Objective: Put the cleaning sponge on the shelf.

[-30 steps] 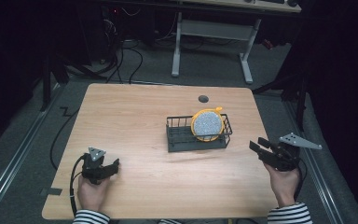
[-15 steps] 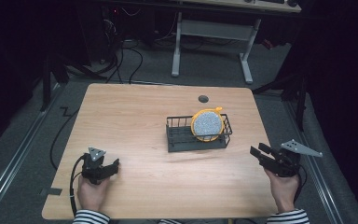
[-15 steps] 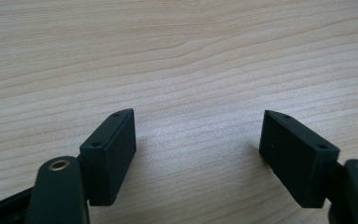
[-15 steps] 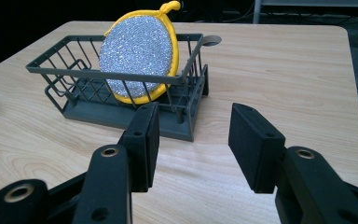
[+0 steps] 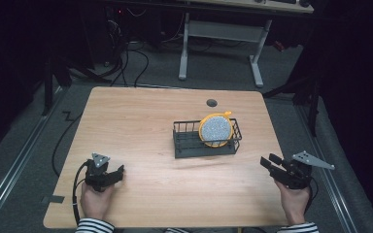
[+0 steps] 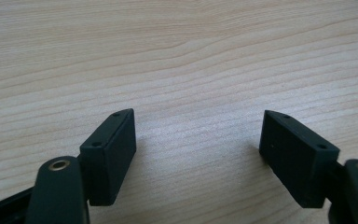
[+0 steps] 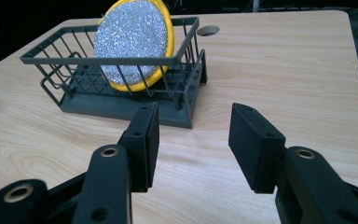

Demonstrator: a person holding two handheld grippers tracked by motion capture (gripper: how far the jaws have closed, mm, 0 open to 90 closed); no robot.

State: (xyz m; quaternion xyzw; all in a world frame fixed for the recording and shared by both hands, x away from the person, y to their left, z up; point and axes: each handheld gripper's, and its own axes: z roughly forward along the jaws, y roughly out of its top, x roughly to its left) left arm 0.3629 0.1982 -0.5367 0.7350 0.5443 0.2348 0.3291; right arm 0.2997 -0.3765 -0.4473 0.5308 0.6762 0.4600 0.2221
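A dark wire basket [image 5: 184,145] [image 7: 51,55] stands right of the table's middle. A round silver scrubbing pad with a yellow rim [image 5: 215,129] [image 7: 135,42] leans upright inside its right end. My right gripper [image 5: 270,162] [image 7: 193,142] is held at the table's right edge, open and holding nothing, its jaws pointing toward the basket from a short distance. Near the front left corner, my left gripper [image 5: 116,174] [image 6: 198,154] rests low over bare wood, open and holding nothing.
The light wooden table [image 5: 136,126] has a round cable hole [image 5: 211,103] behind the basket. A white desk frame [image 5: 223,34] and cables stand on the dark floor beyond the far edge. A rail [image 5: 14,170] runs along the floor at left.
My right gripper has drifted down and toward the front right corner, away from the basket. The left gripper has stayed put.
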